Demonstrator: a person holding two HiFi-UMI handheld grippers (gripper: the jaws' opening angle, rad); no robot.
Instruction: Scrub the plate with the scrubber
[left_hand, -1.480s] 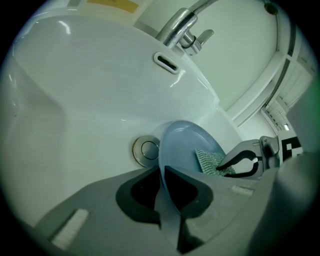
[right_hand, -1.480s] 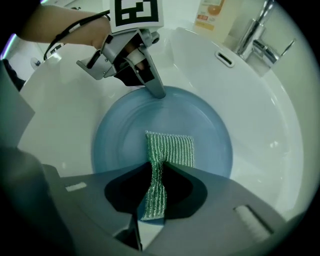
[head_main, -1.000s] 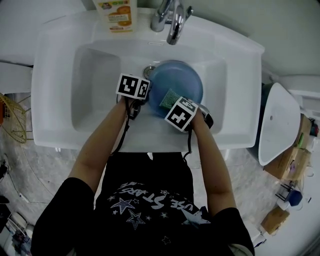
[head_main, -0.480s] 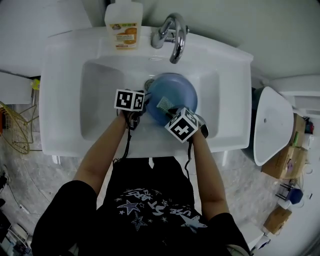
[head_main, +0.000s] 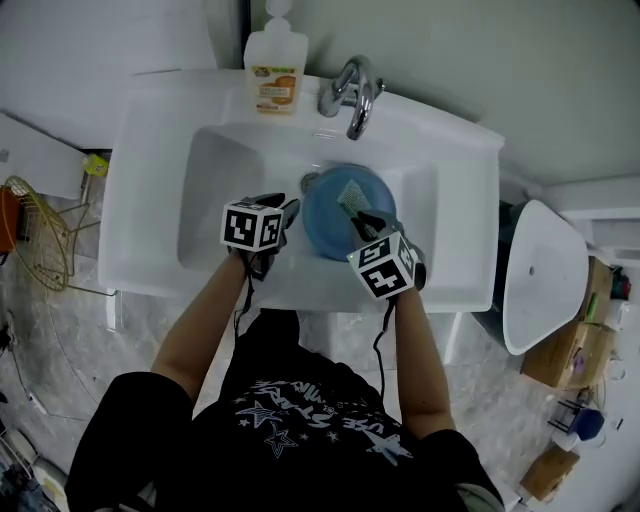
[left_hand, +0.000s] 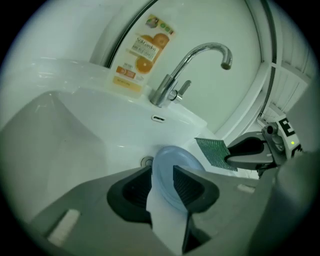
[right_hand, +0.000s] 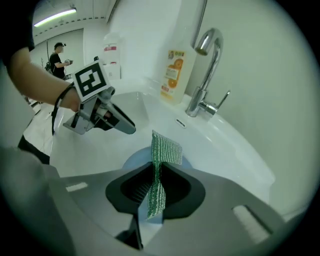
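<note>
blue round plate (head_main: 335, 225) sits tilted in the white ceramic sink (head_main: 150, 250), its near rim pinched between the ribbed dark pads of my left gripper (head_main: 290, 210). my right gripper (head_main: 365, 222) is clamped on a green mesh scrubber (head_main: 352, 196), whose free end stands up over the plate's far side; i can't tell whether it touches the surface. behind the basin, beside the chrome curved faucet (head_main: 352, 90), stands a clear soap bottle (head_main: 275, 70) with an orange-fruit label; its print is too blurred for me to read, and the pump top is cut off at the frame edge. the drain (left_hand: 146, 161) is half hidden behind the plate.
</note>
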